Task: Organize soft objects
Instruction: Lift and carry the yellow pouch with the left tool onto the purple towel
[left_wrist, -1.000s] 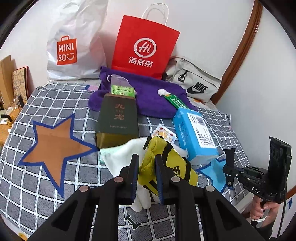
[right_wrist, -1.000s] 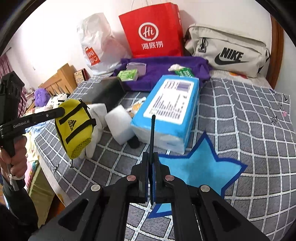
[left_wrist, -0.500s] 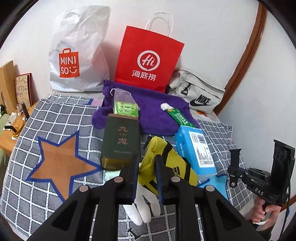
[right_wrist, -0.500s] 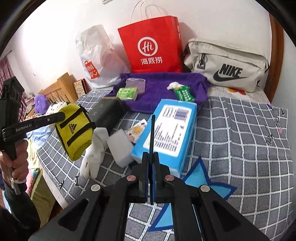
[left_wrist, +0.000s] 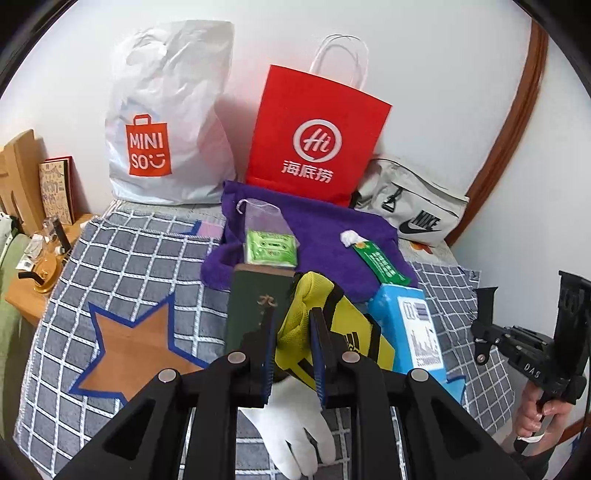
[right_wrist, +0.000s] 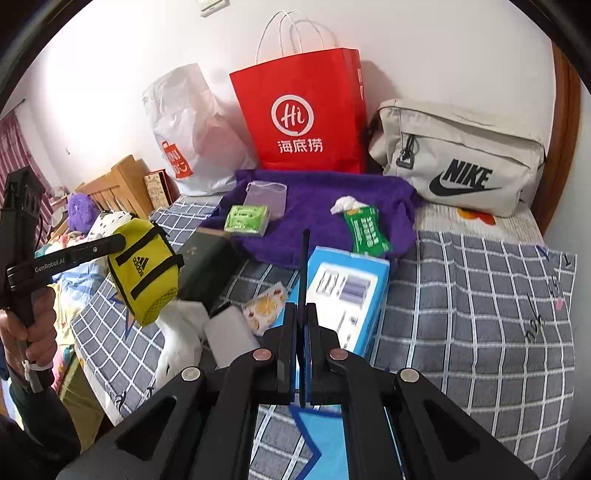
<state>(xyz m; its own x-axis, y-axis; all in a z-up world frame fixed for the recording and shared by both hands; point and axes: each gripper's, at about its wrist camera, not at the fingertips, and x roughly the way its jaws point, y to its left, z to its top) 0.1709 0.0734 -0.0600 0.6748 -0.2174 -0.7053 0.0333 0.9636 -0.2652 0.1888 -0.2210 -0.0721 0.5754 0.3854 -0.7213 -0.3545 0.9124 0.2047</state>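
Checked blanket (left_wrist: 122, 254) on a bed, bags lined along the wall.
Item: yellow pouch (right_wrist: 142, 267), soft, pinched at its top edge by the left gripper (left_wrist: 291, 332) and hanging clear of the blanket, above a white glove (left_wrist: 295, 417).
Right gripper (right_wrist: 301, 325): jaws together, empty.
Step in hand: carrying the pouch.
Next move, likely: set it among other soft things, perhaps on the purple towel (right_wrist: 317, 206); destination unclear.
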